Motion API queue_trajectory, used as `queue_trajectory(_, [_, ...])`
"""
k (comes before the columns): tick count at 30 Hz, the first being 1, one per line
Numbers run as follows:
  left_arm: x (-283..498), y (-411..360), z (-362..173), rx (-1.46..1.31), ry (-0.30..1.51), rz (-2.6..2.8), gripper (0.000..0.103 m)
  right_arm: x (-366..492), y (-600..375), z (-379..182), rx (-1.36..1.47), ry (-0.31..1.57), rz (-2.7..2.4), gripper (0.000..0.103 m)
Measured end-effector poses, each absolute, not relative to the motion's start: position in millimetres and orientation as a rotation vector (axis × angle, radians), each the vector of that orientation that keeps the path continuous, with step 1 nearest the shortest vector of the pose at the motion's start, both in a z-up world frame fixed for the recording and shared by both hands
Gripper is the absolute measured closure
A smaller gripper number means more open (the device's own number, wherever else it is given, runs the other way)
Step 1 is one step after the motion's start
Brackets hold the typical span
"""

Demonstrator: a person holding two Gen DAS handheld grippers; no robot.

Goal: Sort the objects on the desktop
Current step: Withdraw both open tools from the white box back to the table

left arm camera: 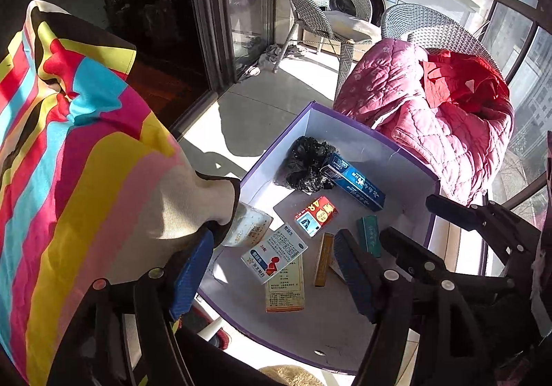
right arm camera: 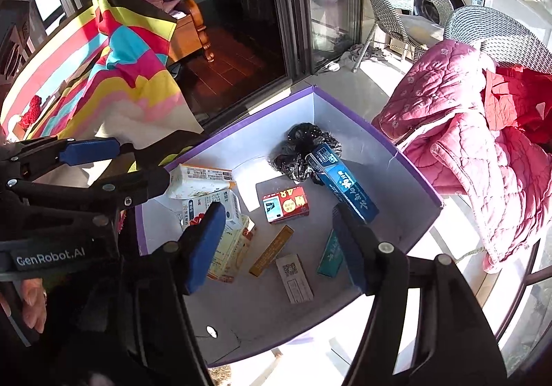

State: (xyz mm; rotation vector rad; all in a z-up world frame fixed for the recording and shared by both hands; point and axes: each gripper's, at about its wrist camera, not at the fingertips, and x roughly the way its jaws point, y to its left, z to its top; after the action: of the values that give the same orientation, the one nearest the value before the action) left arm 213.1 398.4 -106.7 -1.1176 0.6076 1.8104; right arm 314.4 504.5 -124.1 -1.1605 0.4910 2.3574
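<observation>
So both grippers hang open over the purple-rimmed box [right arm camera: 407, 158], left gripper [left arm camera: 272, 255] and right gripper [right arm camera: 279, 241] gripping nothing; blue toothpaste carton [right arm camera: 345, 186] at 1 o'clock inside.

1. The left gripper [left arm camera: 272, 268] points steeply down, its blue-padded jaws spread apart with nothing pressed between them.
2. The right gripper [right arm camera: 279, 244] tilts down likewise, jaws wide and gripping nothing.
3. A person's fingers [right arm camera: 32, 299] wrap a gripper's handle at the right-wrist view's left edge.
</observation>
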Motion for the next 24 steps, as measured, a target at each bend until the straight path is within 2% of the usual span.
queue_trajectory(4, [204, 384, -87, -1.155, 0.498, 1.747, 0.03, 312, 503, -109, -1.139, 0.462, 2.366, 0.036])
queue_trajectory(8, [190, 340, -41, -1.06, 0.407, 1.794, 0.029, 298, 494, -80, -1.069, 0.449, 2.425, 0.036])
queue_trajectory(9, [185, 322, -29, -1.026, 0.39, 1.83, 0.028, 290, 487, -72, -1.055, 0.444, 2.459, 0.036])
queue_trajectory(11, [170, 284, -11, -0.966, 0.365, 1.936, 0.016, 268, 465, -56, -1.044, 0.405, 2.554, 0.032])
queue_trajectory(13, [150, 243, -3, -0.933, 0.37, 2.089, 0.016, 241, 435, -41, -1.051, 0.324, 2.66, 0.027])
queue_trajectory(18, [76, 131, -17, -1.035, 0.371, 2.48, 0.015, 162, 346, -27, -1.141, 0.118, 2.898, 0.022])
queue_trajectory(24, [-18, -16, -53, -1.307, 0.151, 2.88, 0.015, 70, 244, -46, -1.26, -0.17, 3.081, 0.021])
